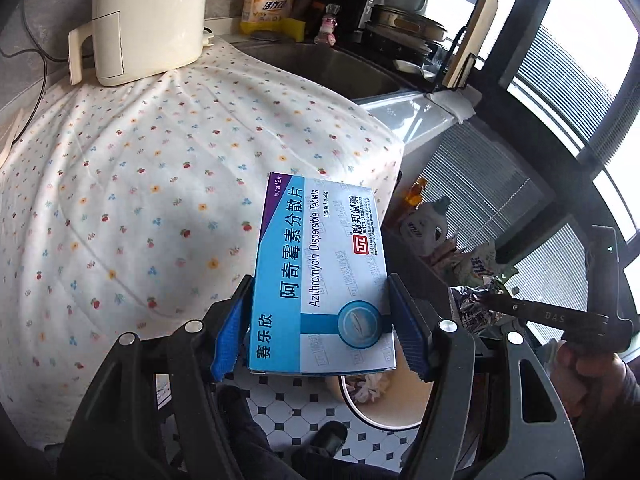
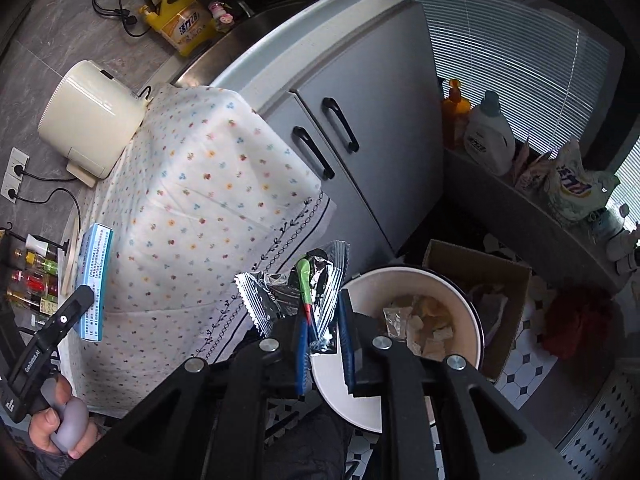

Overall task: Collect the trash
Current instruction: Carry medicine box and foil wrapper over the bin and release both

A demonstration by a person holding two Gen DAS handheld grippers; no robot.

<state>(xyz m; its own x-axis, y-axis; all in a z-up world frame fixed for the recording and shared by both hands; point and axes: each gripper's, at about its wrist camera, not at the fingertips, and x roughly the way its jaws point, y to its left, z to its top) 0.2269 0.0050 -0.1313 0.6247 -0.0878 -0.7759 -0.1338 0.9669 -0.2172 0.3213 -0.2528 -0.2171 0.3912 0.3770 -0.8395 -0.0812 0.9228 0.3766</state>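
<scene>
A: Two grippers loaded. Left gripper (image 1: 320,328), jaws clamping a blue-and-white cardboard medicine box (image 1: 324,276), printed "Azithromycin Dispersible Tablets", "United Laboratories"; box held above the floral-print white cloth (image 1: 140,200).

B: Right side?

A: Right gripper (image 2: 324,344), jaws pinching a crinkled silver foil wrapper (image 2: 296,284) with a green stripe, just beside the round cream waste bin (image 2: 472,320) that holds crumpled paper. Yellow detergent jug (image 2: 188,24) stands near the sink; label unreadable.

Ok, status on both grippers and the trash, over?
Left gripper shut on medicine box. Right gripper shut on foil wrapper. Bin below right, path clear.
</scene>
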